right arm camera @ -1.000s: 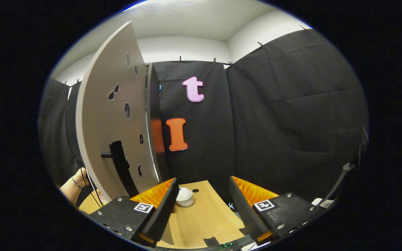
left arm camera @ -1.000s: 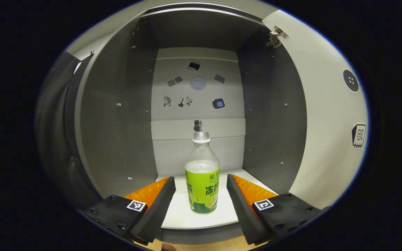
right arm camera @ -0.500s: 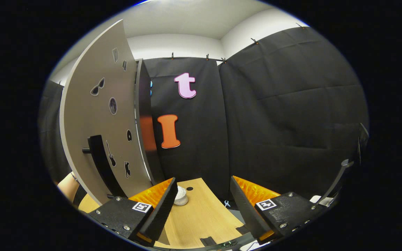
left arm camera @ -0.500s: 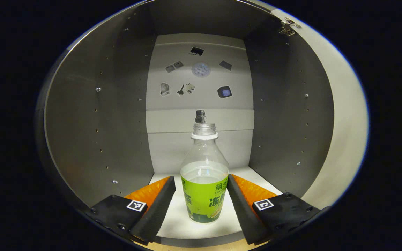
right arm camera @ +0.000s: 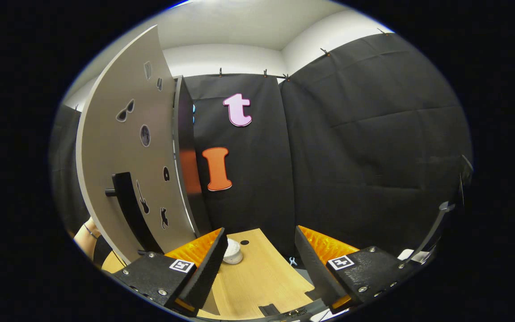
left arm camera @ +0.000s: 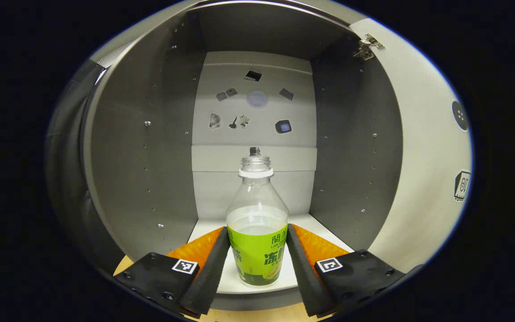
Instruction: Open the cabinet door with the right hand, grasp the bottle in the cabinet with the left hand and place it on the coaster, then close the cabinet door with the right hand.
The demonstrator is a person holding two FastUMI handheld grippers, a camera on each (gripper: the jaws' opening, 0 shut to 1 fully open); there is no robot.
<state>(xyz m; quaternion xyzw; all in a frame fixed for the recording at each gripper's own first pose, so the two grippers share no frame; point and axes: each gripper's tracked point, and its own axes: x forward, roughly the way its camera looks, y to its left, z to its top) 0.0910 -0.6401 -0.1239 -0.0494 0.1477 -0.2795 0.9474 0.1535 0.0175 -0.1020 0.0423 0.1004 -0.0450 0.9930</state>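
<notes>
The upright bottle (left arm camera: 257, 232) stands between the left gripper (left arm camera: 256, 257) fingers, which clasp its label; the right gripper (right arm camera: 259, 264) hangs open.

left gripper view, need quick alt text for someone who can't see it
A hand-held gripper closes its two fingers on the green-labelled bottle, which stands upright on the white shelf inside an open grey cabinet. The cabinet door is swung open at the right.

The left claw (left arm camera: 256, 264) reaches level and forward with both fingers (left arm camera: 208, 273) pressed against something held between them, while the right claw (right arm camera: 259, 268) hovers level, its 2 fingers spread wide apart.
</notes>
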